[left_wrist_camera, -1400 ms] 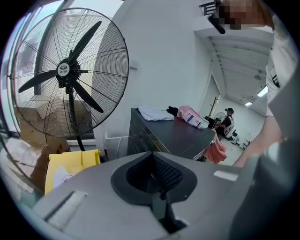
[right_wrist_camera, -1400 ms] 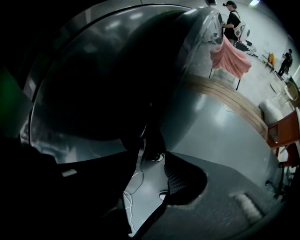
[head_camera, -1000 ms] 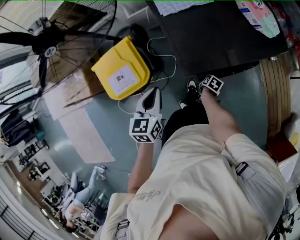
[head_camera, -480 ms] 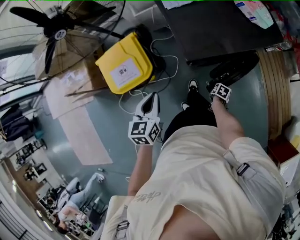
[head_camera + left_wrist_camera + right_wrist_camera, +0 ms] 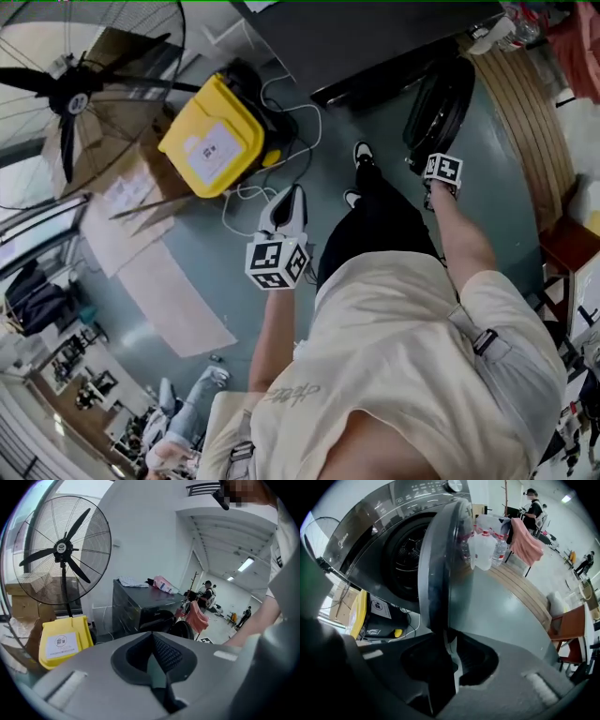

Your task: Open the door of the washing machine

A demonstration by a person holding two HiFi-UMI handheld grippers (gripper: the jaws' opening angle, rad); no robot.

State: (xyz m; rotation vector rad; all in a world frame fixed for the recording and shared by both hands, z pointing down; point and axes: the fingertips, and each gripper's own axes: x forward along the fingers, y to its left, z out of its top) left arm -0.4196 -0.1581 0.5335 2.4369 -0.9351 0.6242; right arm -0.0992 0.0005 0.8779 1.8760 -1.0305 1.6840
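Dark round glass washing-machine door [image 5: 440, 564] runs edge-on up fr right gripper [image 5: 449, 641], jaws just closing, pinching its rim; left gripper [image 5: 151, 637] jaws together, empty, farther off.

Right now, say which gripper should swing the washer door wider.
Right. The right gripper, jaws just closing, clamps the door by its edge; the left gripper is shut, empty, away from the washing machine.
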